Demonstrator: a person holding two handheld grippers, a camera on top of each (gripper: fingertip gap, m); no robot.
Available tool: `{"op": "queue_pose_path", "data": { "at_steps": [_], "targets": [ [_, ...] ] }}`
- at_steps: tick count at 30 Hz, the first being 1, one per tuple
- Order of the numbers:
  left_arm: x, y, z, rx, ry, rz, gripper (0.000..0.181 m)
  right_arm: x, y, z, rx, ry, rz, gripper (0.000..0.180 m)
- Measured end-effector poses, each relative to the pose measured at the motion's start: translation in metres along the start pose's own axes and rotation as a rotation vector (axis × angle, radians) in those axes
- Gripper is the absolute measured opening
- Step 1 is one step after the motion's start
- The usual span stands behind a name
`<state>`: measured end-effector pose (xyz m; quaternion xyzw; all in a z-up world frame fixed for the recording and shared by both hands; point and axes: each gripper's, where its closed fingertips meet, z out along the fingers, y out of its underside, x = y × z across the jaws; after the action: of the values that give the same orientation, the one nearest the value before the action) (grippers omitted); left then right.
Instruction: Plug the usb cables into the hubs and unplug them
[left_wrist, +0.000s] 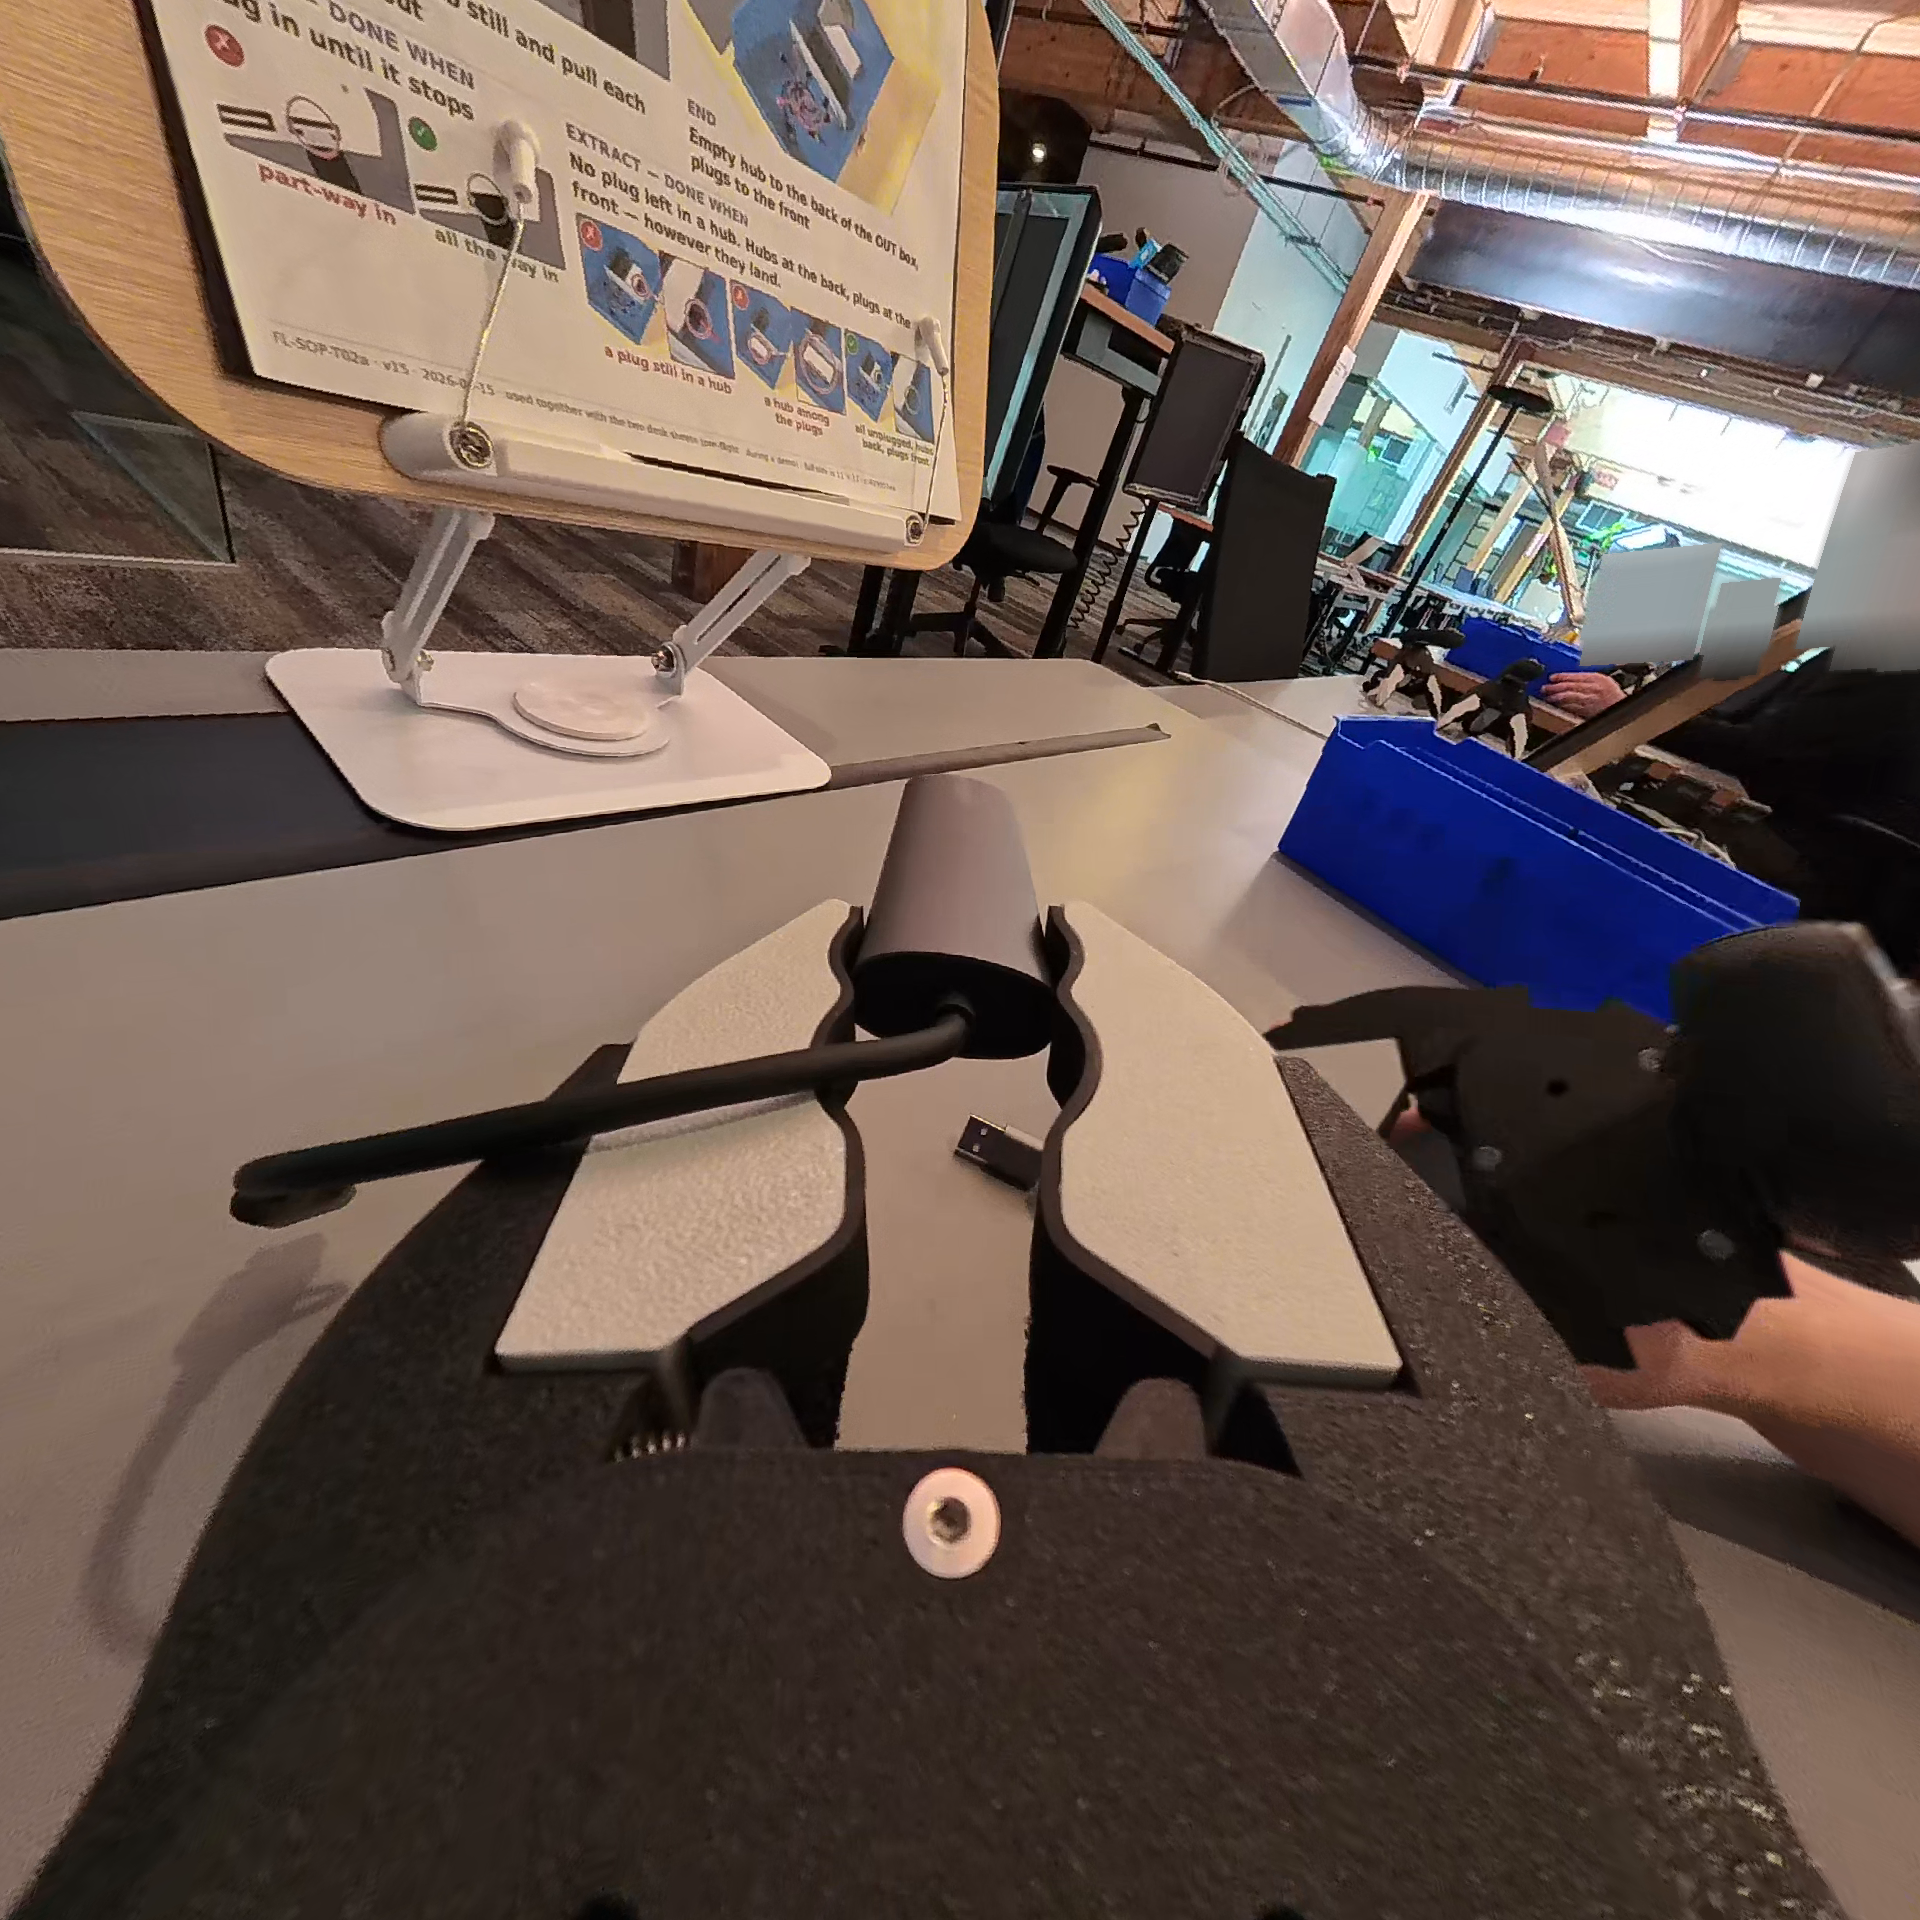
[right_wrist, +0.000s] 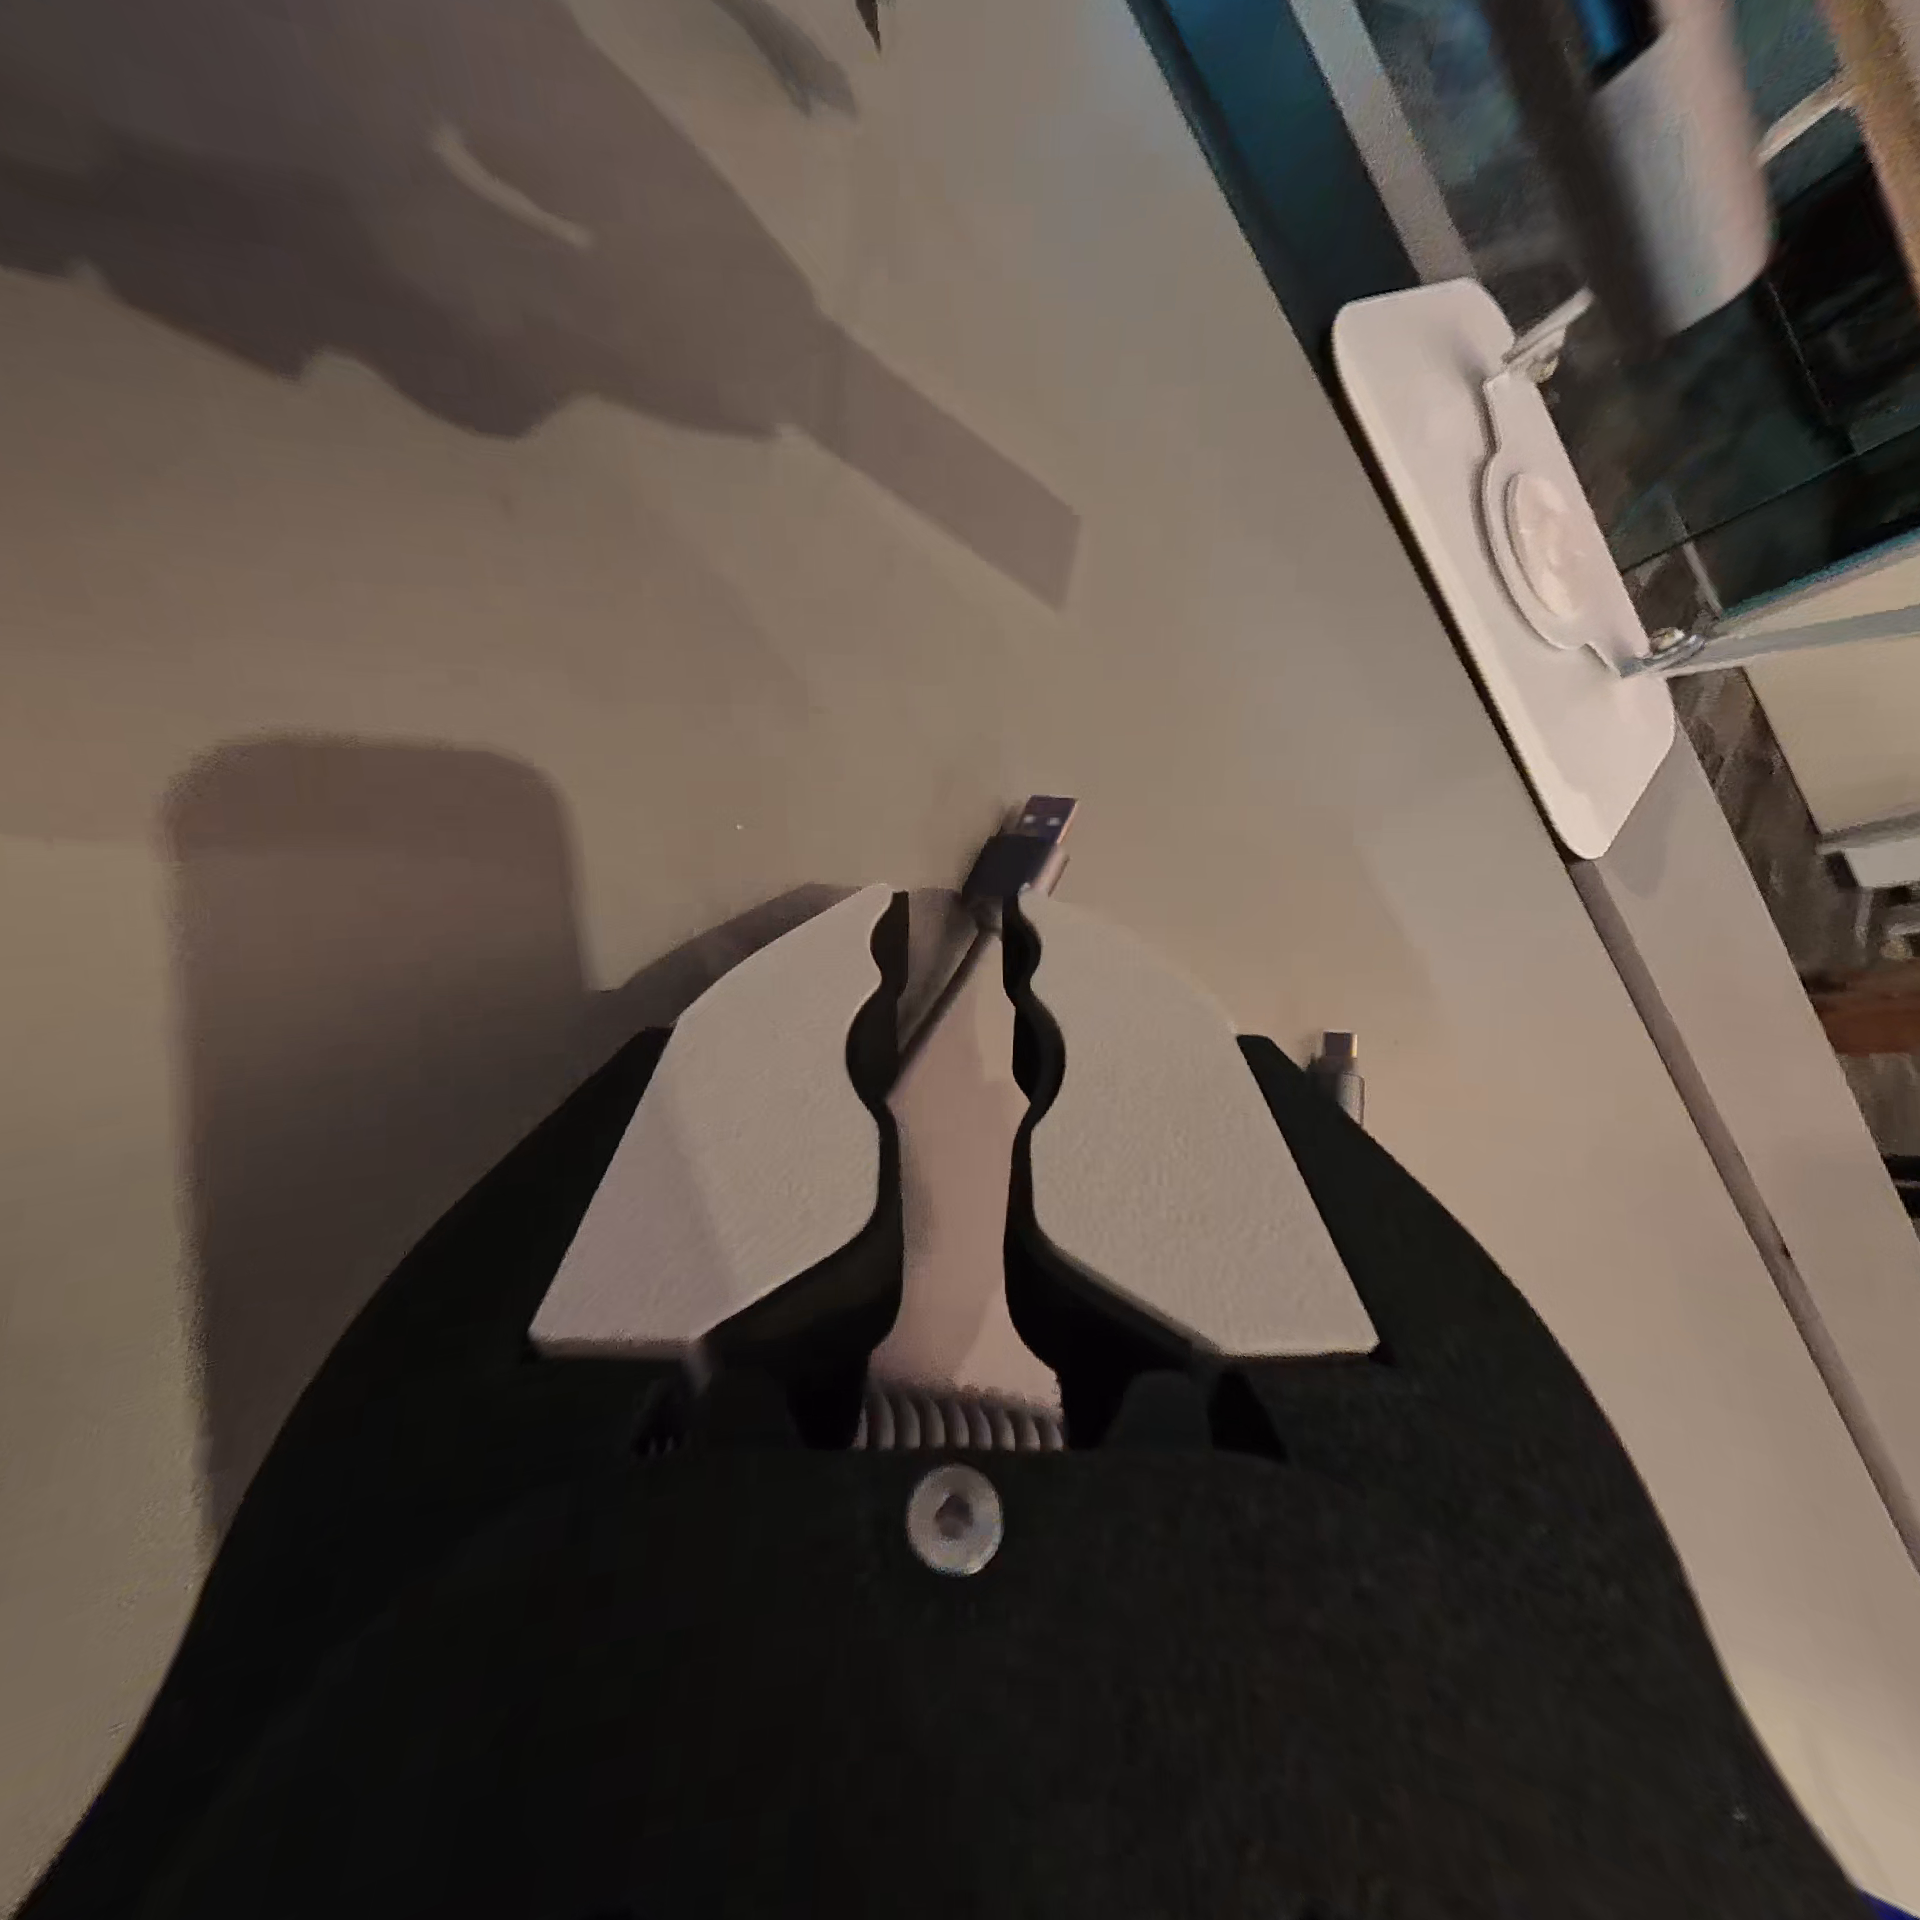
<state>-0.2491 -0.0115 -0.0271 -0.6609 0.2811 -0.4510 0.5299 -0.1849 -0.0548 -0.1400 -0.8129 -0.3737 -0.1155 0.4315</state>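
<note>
Left wrist cam sits low behind the left gripper (left_wrist: 951, 940), facing fwd across the grey table (left_wrist: 312, 1018) toward the white stand base (left_wrist: 540, 743), room beyond. Right wrist cam looks steeply down past the right gripper (right_wrist: 951, 925), close to the tabletop, rolled sideways, probably. Both views share table, stand base, USB plug (left_wrist: 1000, 1151).

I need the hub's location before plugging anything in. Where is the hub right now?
In the left wrist view the dark hub sits clamped between the left gripper fingertips above the grey table, in front of the white stand base.
</note>
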Motion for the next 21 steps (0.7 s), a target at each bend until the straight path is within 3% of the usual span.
{"op": "queue_pose_path", "data": {
  "at_steps": [9, 15, 21],
  "targets": [
    [-0.001, -0.002, -0.001, 0.013, 0.003, -0.022, 0.033, 0.013, 0.008, 0.011, -0.034, 0.041, 0.024, 0.01],
    [-0.001, -0.001, -0.001, 0.006, 0.006, -0.035, 0.033, 0.016, 0.004, 0.013, 0.016, 0.076, -0.064, 0.006],
    [-0.003, 0.0, -0.001, 0.003, 0.002, -0.045, 0.033, 0.02, 0.002, 0.012, 0.058, 0.067, -0.02, 0.014]
  ]
}}
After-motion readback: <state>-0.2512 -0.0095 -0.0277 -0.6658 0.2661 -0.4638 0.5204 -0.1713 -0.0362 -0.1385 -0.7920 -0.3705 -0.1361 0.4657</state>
